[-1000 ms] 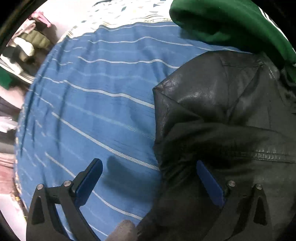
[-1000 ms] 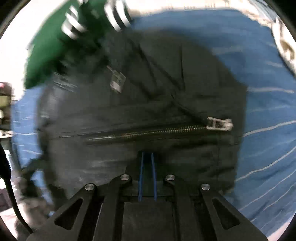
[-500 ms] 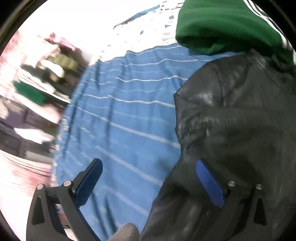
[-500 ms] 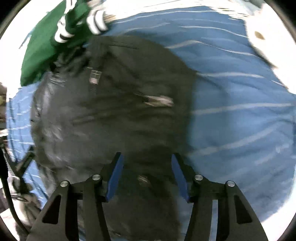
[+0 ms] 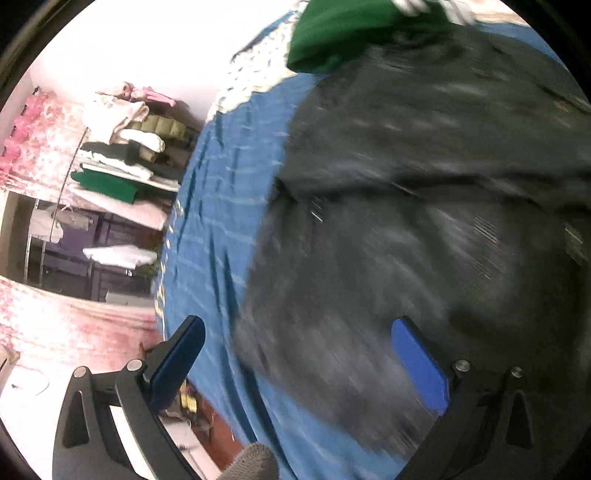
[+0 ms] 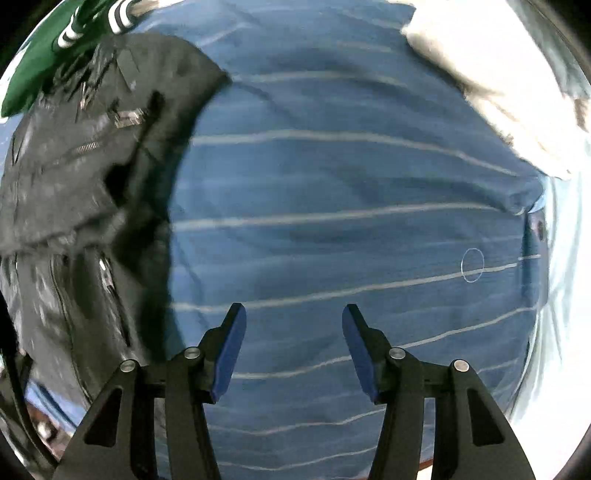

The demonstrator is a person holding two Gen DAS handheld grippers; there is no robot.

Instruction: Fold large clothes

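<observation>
A black leather jacket (image 5: 424, 192) lies folded on a blue striped bedspread (image 5: 221, 206). In the right wrist view the jacket (image 6: 70, 192) fills the left side, its zipper showing. My left gripper (image 5: 295, 354) is open and empty, hanging over the jacket's left edge and the bedspread. My right gripper (image 6: 291, 339) is open and empty over bare bedspread (image 6: 351, 206), to the right of the jacket. Both views are motion blurred.
A green garment with white stripes (image 5: 351, 33) lies at the jacket's far end; it also shows in the right wrist view (image 6: 40, 55). A white cloth (image 6: 491, 77) lies at the far right. Shelves of stacked clothes (image 5: 125, 155) stand left of the bed.
My right gripper let go of the jacket, opened and swung right over bare bedspread. My left gripper stayed open and pulled back and left, so the room beside the bed came into view.
</observation>
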